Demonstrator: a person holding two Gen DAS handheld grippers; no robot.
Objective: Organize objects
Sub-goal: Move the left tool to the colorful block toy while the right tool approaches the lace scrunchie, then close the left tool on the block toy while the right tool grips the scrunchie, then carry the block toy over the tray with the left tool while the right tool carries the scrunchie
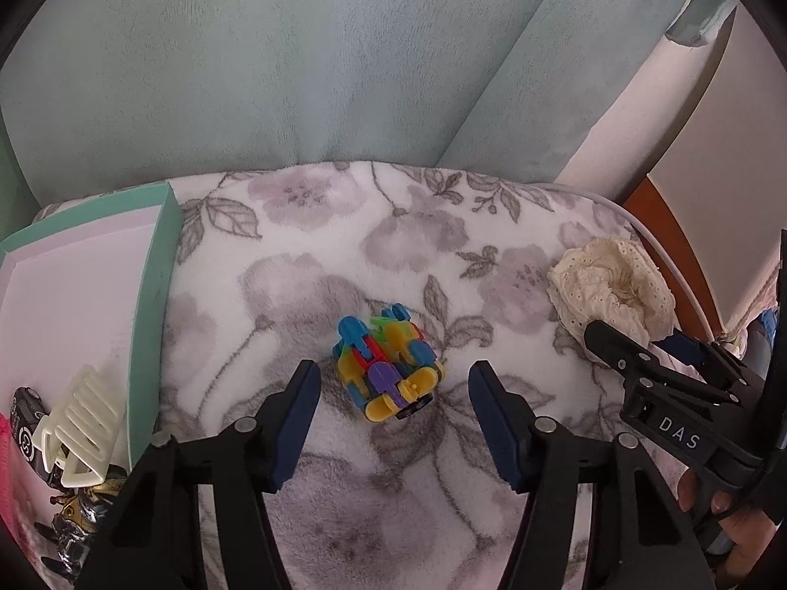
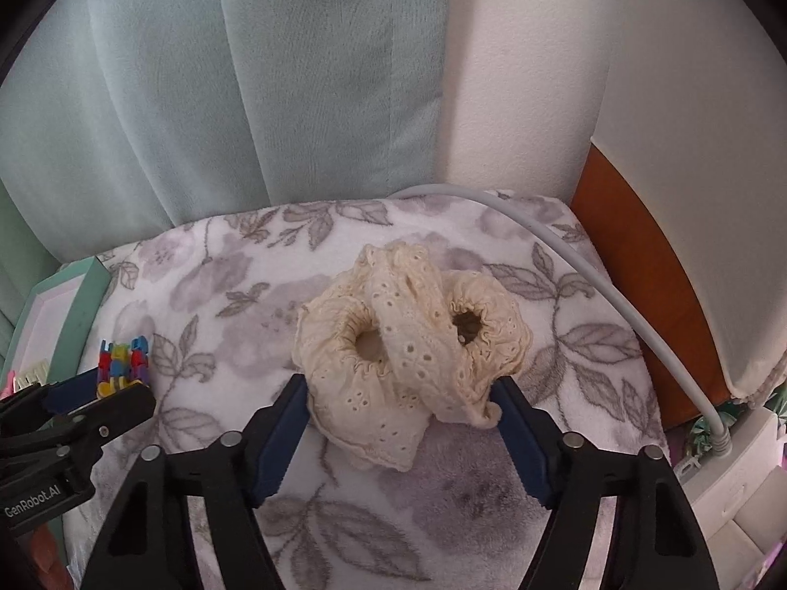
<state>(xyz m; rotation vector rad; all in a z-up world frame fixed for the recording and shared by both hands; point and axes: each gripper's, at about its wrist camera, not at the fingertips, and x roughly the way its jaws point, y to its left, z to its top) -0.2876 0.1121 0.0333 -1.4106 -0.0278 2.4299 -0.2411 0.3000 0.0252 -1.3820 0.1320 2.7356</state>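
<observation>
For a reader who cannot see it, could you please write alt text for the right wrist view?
The right gripper is open, its blue-padded fingers on either side of a cream lace scrunchie lying on a grey floral blanket. At far left, the left gripper reaches a colourful block toy.

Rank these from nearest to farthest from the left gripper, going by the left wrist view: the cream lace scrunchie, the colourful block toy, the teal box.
1. Colourful block toy: just ahead of the open left gripper.
2. Teal box: to the left.
3. Cream lace scrunchie: far right, at the right gripper.
</observation>
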